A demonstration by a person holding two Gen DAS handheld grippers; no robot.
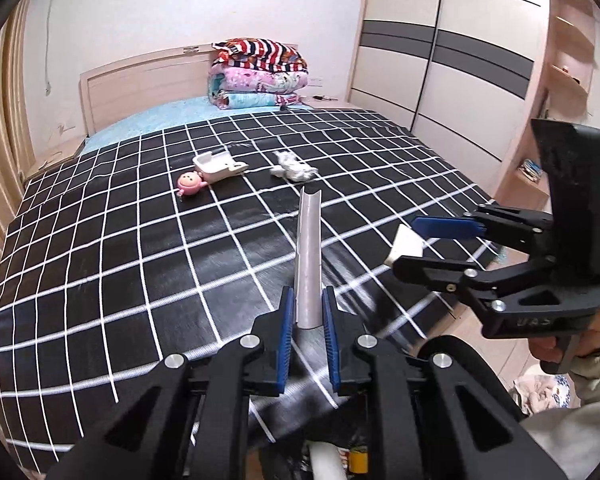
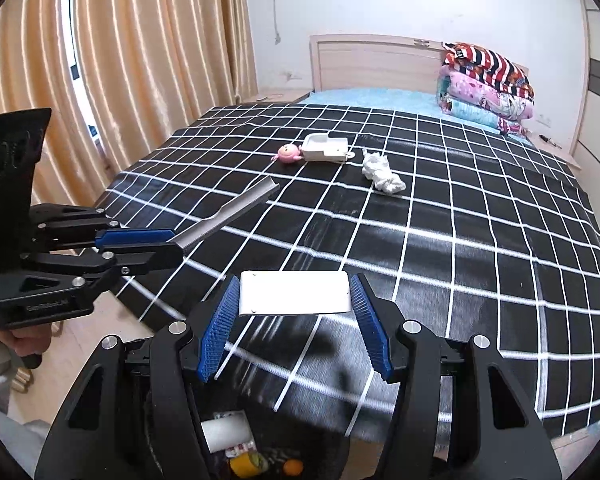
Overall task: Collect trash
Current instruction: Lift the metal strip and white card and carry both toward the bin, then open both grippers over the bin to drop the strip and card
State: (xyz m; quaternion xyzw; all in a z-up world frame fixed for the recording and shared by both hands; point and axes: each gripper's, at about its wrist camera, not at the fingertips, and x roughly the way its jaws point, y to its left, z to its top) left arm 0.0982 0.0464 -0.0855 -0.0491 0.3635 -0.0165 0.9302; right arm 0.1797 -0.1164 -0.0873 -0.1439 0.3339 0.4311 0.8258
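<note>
My left gripper [image 1: 307,312] is shut on a long grey channel strip [image 1: 309,256], held over the near part of the bed; it also shows in the right wrist view [image 2: 232,210]. My right gripper [image 2: 294,312] is shut on a white flat card [image 2: 294,293], seen from the side in the left wrist view [image 1: 408,246]. On the black checked bedspread [image 1: 140,248] lie a crumpled white tissue [image 1: 294,166] [image 2: 380,174], a white plastic tray piece [image 1: 218,166] [image 2: 326,148] and a pink round toy [image 1: 190,184] [image 2: 288,154]. A bin with trash [image 2: 252,448] sits below the grippers.
Folded quilts [image 1: 258,74] are stacked at the headboard. A wardrobe [image 1: 440,60] stands right of the bed, with shelves [image 1: 568,56] beyond. Curtains [image 2: 120,60] hang on the left side. A bedside table [image 1: 326,102] holds a small tool.
</note>
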